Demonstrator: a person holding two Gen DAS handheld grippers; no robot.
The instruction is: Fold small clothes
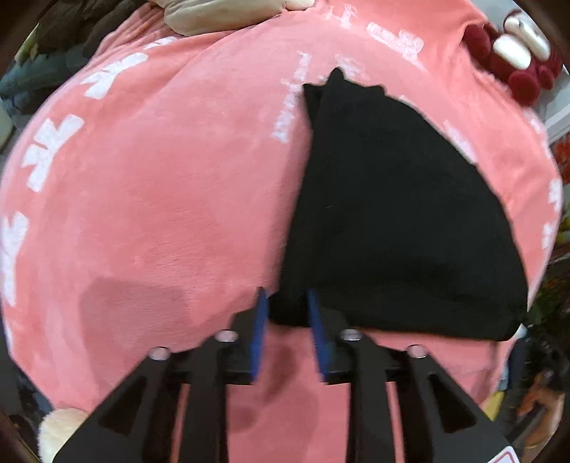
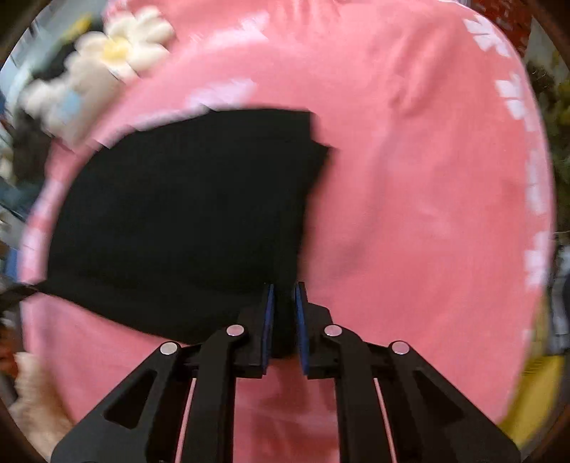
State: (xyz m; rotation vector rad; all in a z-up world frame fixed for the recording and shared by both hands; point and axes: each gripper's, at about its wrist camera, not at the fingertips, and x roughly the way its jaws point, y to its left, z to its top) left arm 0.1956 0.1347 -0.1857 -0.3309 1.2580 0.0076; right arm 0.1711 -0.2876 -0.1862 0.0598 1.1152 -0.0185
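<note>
Both cameras sit on the grippers, looking steeply down and close over a pink blanket [image 1: 160, 185]. The left view has the black garment [image 1: 392, 220] to its right; the right view has it to its left, so both share it.

Right wrist view motion-blurred: black garment [image 2: 185, 213] edges smeared at 9 to 11 o'clock; daisy plush [image 2: 117, 50] indistinct; white print on pink blanket [image 2: 409, 178] unreadable. Left view: beige plush [image 1: 221, 14] cut off at 12 o'clock; garment folds lost in black
</note>
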